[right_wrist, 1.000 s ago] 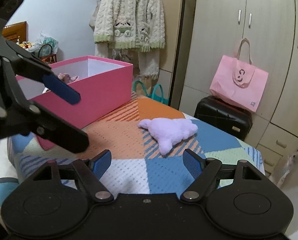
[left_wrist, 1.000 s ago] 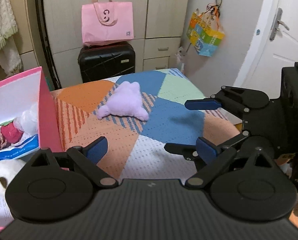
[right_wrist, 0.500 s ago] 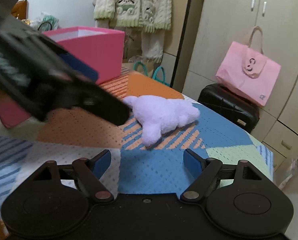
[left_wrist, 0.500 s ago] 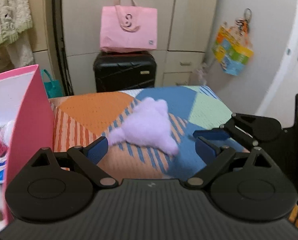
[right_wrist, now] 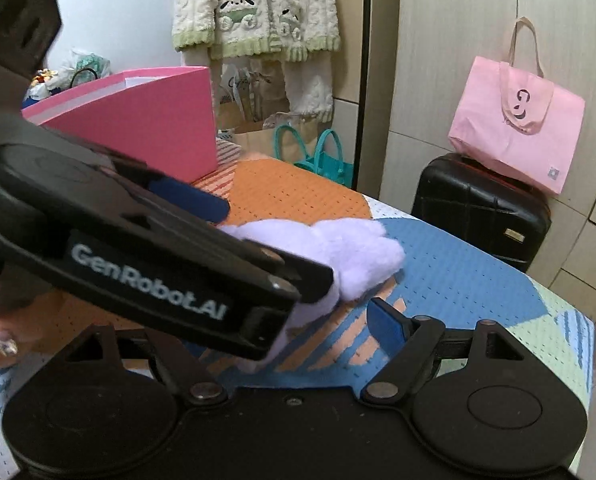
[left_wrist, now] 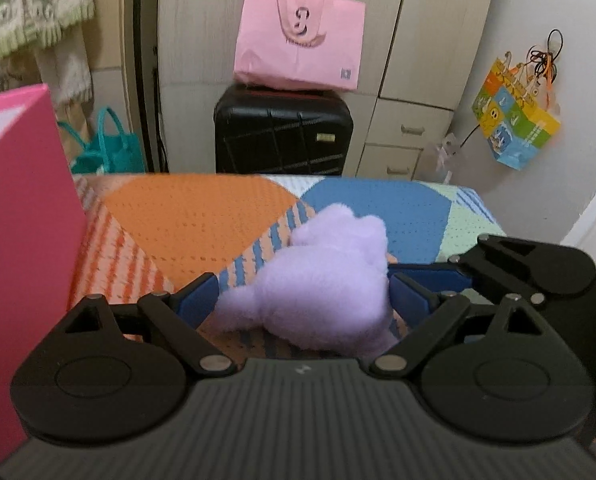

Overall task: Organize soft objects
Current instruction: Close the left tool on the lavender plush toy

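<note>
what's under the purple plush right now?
The purple plush lies on the patchwork blanket, over striped orange and blue patches, between the open left gripper fingers. The spot directly beneath it is covered, so anything there cannot be seen.

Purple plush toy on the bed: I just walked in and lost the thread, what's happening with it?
The left gripper has its open fingers on either side of the plush, which lies on the patchwork blanket, not yet clamped. The right gripper waits open beside it. The pink box stands nearby.
</note>
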